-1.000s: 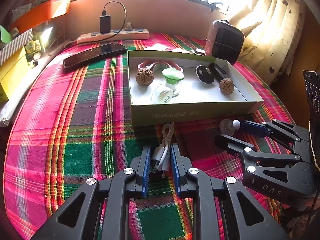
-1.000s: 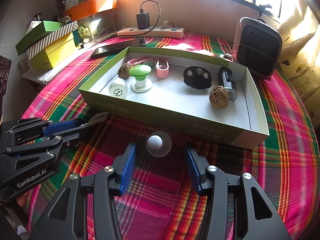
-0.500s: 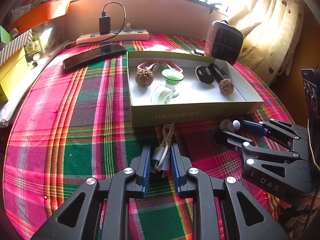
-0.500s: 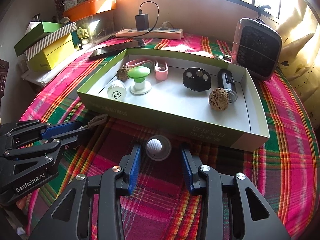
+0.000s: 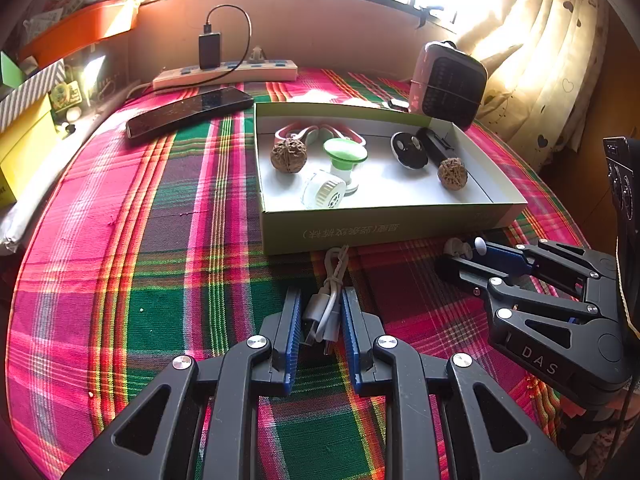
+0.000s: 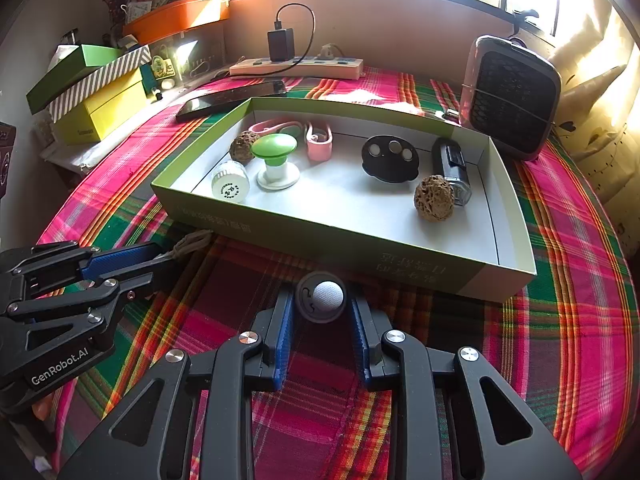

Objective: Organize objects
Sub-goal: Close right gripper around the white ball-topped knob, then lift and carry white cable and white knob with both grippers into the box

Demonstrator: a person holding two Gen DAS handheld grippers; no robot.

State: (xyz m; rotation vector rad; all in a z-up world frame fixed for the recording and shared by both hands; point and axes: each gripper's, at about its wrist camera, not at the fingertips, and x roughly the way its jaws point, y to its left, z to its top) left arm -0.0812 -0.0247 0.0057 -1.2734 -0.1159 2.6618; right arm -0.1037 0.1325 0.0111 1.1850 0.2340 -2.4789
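Now, round grey white-domed knob (image 6: 322,302).

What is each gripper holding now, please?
Left gripper: shut on the white cable.
Right gripper: shut on the small round knob.

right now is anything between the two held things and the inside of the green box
Only the box's own near wall. The bundled white cable in the left gripper and the round grey knob piece in the right gripper both sit on the cloth just outside it, so each must go over that wall.
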